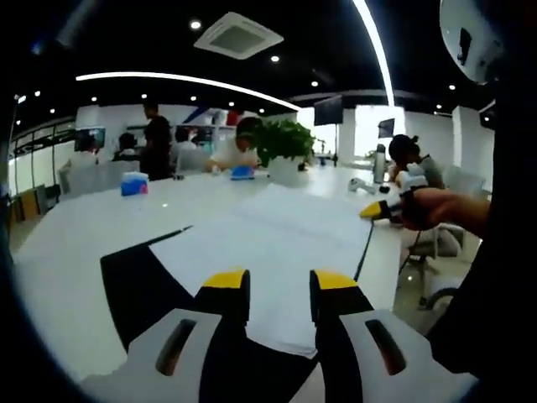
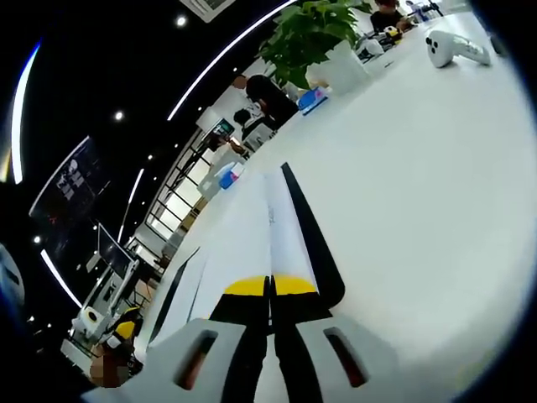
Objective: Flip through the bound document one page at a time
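The bound document [image 1: 277, 243] has white pages over a black cover on the white table [image 1: 75, 252], both the left tongs [image 1: 279, 290] and right tongs [image 2: 270, 286] are pale grey with yellow tips and black inner faces, and the plant [image 1: 284, 138] near the table's far edge is green in a white pot.

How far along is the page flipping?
The document already lies open on the table, white pages over its black cover. In hand: the right claw is shut on a page, lifted edge-on, so one flip looks under way. The left claw hovers open over the sheet. I cannot count how many pages are turned or left.
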A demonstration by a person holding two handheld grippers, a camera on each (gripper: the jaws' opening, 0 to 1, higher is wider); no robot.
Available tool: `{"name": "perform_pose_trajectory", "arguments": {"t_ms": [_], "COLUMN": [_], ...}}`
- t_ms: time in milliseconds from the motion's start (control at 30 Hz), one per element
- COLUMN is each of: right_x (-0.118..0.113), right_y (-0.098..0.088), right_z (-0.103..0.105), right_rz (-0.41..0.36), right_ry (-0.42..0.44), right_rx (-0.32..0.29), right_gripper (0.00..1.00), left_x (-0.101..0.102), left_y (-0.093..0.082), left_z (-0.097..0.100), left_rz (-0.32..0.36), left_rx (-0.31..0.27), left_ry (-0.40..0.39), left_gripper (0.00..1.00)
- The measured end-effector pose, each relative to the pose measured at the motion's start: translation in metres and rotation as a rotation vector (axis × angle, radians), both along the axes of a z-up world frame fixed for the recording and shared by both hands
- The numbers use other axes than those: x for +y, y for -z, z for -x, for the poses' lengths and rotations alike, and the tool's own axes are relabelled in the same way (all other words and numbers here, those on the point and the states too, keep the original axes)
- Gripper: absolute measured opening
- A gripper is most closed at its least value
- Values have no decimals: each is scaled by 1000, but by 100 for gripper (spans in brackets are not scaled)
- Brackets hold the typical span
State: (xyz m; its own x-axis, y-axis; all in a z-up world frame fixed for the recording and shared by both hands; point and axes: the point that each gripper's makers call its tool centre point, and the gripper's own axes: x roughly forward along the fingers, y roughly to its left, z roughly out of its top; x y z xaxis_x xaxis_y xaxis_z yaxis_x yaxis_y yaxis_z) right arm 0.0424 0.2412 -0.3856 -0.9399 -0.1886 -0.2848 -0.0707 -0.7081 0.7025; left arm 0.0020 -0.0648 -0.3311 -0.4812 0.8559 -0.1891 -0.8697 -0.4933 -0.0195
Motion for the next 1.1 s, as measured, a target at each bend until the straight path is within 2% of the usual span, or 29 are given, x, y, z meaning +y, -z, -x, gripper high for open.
{"name": "perform_pose_trajectory", "arguments": {"t_ms": [233, 267, 300, 400, 600, 900, 1100], "right_x": [0, 0, 0, 0, 1, 1, 1], "right_y": [0, 0, 0, 0, 0, 0, 0], "right_z": [0, 0, 0, 1, 1, 2, 2], "right_rz": [4, 4, 3, 1, 2, 21, 27], "right_ry": [-1, -1, -1, 0, 0, 8, 22], "right_rx": [0, 0, 0, 5, 0, -7, -14], "right_gripper": [2, 2, 2, 2, 2, 2, 2], "left_x": [-8, -9, -11, -10, -11, -14, -11], "left_y": [-4, -4, -2, -4, -9, -4, -10], "left_z": [3, 3, 6, 6, 6, 9, 4], "left_rz": [-14, -16, -23, -43, -55, -64, -96], "left_rx": [7, 0, -34, -49, -27, -61, -57], "left_ry": [-10, -12, -34, -29, -34, -62, -26], "left_gripper": [37, 39, 43, 48, 47, 46, 45]}}
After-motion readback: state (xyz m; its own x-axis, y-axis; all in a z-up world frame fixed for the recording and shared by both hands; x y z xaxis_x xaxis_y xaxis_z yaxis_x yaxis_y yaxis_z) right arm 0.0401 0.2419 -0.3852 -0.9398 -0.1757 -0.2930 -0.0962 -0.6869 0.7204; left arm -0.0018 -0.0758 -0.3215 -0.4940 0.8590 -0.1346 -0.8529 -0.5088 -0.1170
